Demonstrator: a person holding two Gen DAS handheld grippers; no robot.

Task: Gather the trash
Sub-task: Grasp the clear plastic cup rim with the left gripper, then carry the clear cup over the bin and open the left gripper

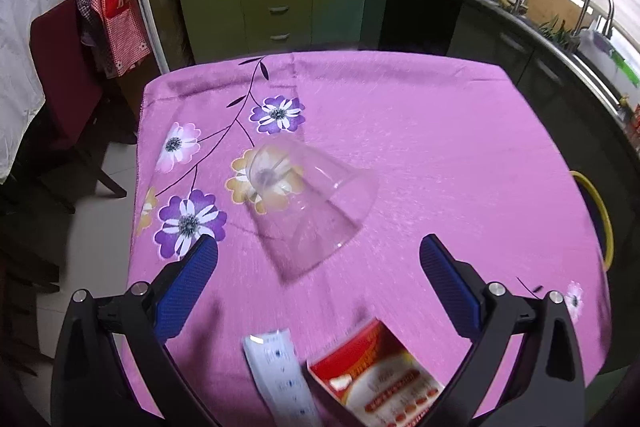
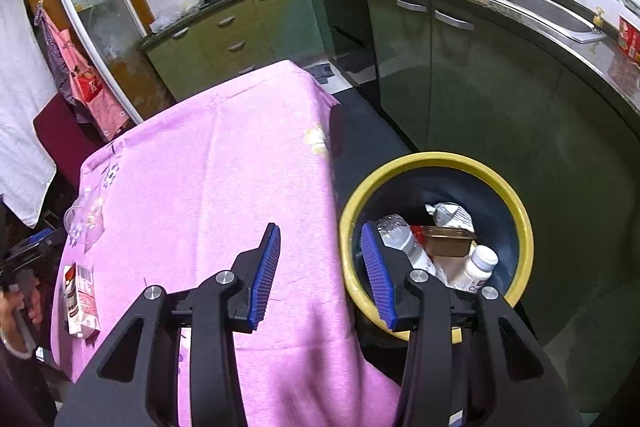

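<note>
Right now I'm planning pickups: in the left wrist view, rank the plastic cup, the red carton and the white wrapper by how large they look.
1. Clear plastic cup, lying on its side, looks largest.
2. Red carton, partly cut off by the frame edge.
3. White wrapper, also cut off.
The last two sit nearest the camera, so their order is unsure.

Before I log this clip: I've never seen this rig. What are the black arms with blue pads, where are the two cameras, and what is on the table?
They are hand-held tongs, one per hand, each carrying a fisheye camera that looks along its fingers. The left view shows the left tongs open and empty above a clear plastic cup lying on its side on the pink tablecloth, with a red and white carton nearer. The right view shows the right tongs open and empty at the table edge, beside a yellow-rimmed bin already holding bottles and wrappers.
</note>
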